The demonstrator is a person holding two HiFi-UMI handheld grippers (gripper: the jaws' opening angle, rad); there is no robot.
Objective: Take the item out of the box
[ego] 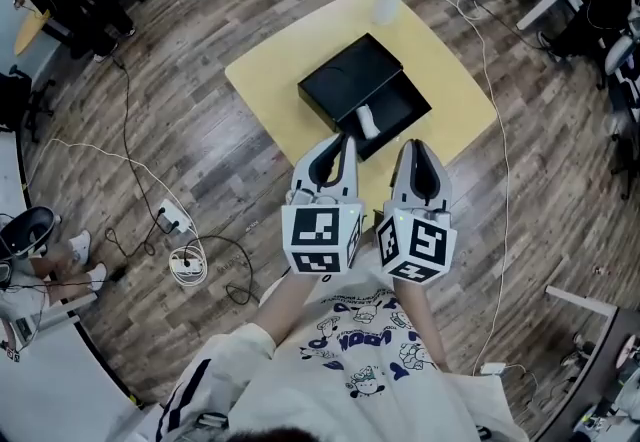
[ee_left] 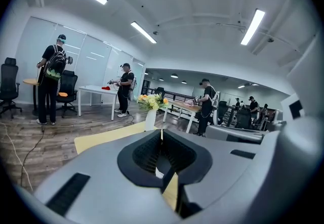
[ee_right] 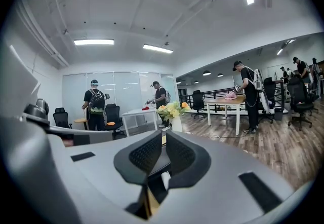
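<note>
On the yellow tabletop (ego: 265, 80), the black box (ego: 350, 75) is sitting with its tray pulled out toward the near side. The item (ego: 367, 120) — small, white, perhaps a short roll or tube — is lying in that tray, toward its left end. It is looking light and fairly stiff, probably firm enough for a plain pinch, though a smooth skin could be making it slippery. The best hold is likely across its narrow width from above, with the tips staying clear of the tray wall close beside it. The box is probably light as well, so it may be shifting unless one tool is steadying it.

The left tool (ego: 345, 138) and the right tool (ego: 413, 145) are hovering side by side over the near edge of the tabletop, pointing away toward the box and tilting slightly down, the left tip just short of the tray. Both are pressed together with nothing between the jaws — they are needing to spread before any grasp.
</note>
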